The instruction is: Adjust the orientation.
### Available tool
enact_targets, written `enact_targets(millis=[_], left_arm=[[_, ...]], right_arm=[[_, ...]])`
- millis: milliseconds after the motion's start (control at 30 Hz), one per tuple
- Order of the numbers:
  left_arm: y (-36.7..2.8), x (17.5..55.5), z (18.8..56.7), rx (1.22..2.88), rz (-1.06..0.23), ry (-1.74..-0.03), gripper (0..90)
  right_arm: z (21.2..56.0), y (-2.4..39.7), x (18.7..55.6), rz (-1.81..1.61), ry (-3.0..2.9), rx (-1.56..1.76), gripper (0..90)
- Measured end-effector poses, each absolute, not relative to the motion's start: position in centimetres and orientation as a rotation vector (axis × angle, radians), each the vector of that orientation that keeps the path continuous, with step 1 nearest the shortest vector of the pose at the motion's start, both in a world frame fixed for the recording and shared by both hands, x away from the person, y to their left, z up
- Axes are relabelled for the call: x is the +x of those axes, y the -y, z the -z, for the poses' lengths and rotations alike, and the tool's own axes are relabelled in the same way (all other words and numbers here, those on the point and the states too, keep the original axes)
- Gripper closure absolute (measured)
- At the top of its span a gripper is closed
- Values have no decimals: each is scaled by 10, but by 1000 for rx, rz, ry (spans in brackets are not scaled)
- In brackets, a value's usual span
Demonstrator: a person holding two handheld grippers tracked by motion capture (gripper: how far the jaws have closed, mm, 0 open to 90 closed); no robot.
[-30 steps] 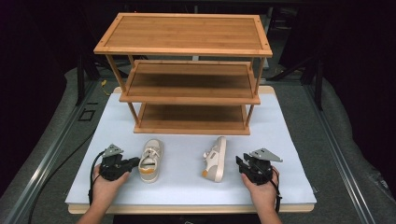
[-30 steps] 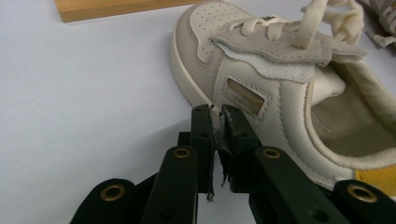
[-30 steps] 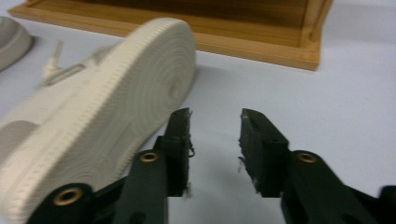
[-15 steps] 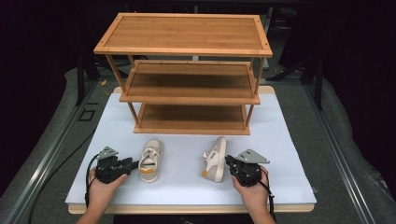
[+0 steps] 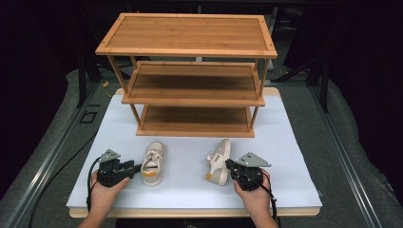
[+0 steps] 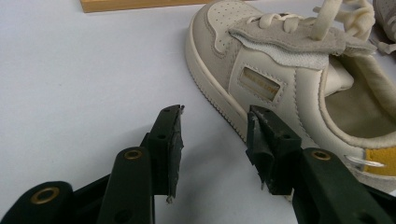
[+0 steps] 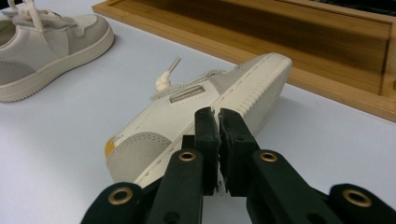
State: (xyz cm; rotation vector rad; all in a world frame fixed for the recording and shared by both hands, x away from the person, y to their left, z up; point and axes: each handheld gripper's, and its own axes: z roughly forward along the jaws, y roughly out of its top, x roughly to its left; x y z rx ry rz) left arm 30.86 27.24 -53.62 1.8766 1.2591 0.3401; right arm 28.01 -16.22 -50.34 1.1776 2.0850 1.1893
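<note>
Cream sneaker (image 7: 201,116) lies tipped, right tongs (image 7: 218,122) pinching just its sole edge, might slip; left tongs (image 6: 215,135) gape empty.

Bare mat (image 5: 185,190) lies open between the two shoes (image 5: 153,162); the wooden rack (image 5: 195,102) blocks the far side.
</note>
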Motion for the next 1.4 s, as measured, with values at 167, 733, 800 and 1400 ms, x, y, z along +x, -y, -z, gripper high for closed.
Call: enact_targets(millis=[167,733,800,1400], left_arm=[[-274,308,537,1873,-335,-1267,544],[-276,310,533,1851,-339,-1257,544],[-276,310,533,1851,-338,-1257,544],[-275,308,531,1837,-335,-1253,544]], right_arm=[[503,168,278,-1153,-2079,1211,872],[511,194,278,-1084,-2062,1391,896],[514,200,280,-1092,-2070,1417,896],[537,204,303,-1080,-2079,1503,864]])
